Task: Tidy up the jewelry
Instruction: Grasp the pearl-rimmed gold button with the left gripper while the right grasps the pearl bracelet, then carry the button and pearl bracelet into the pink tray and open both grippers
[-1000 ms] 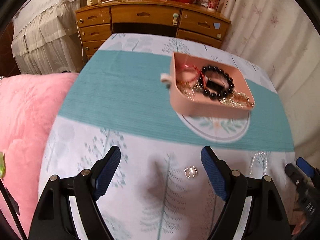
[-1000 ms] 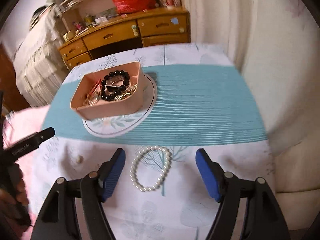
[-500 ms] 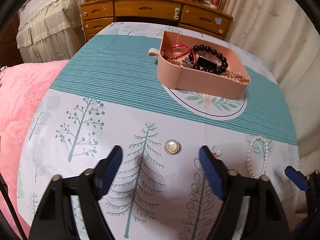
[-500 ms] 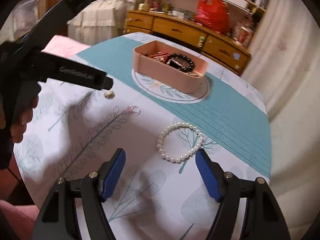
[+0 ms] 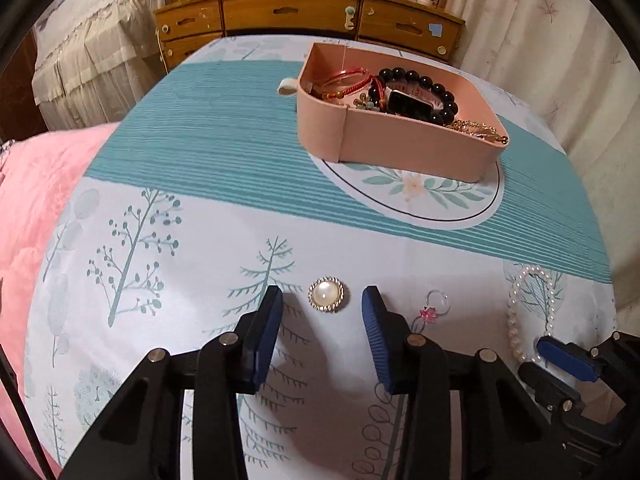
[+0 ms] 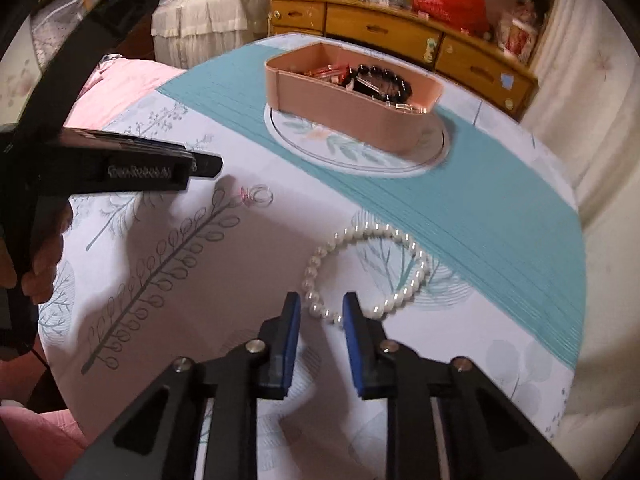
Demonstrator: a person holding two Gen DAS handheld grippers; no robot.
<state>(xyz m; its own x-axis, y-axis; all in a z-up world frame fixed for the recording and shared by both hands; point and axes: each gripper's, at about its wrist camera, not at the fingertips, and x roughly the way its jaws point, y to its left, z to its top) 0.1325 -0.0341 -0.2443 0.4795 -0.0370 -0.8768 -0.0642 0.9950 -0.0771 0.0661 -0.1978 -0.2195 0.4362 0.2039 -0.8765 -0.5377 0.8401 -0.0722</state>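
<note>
Pink tray (image 5: 400,148) holds black bead bracelet (image 5: 416,80) and red cords (image 5: 344,80); both hand-held grippers, left (image 5: 322,308) and right (image 6: 322,312), gape.

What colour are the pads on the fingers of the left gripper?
Dark blue, on black fingers; the left wrist view shows the left gripper best.

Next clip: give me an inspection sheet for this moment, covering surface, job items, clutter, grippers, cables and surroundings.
Surface: tablecloth with teal stripes and tree prints.
Job's things: pink tray holding bracelets; pearl brooch, ring and pearl bracelet loose on the cloth.
Clutter: nothing seen.
Grippers: left gripper open, fingers either side of the brooch; right gripper narrowly open, straddling the pearl bracelet's near beads.
Cables: nothing seen.
Surroundings: wooden dresser, pink blanket, curtain.
</note>
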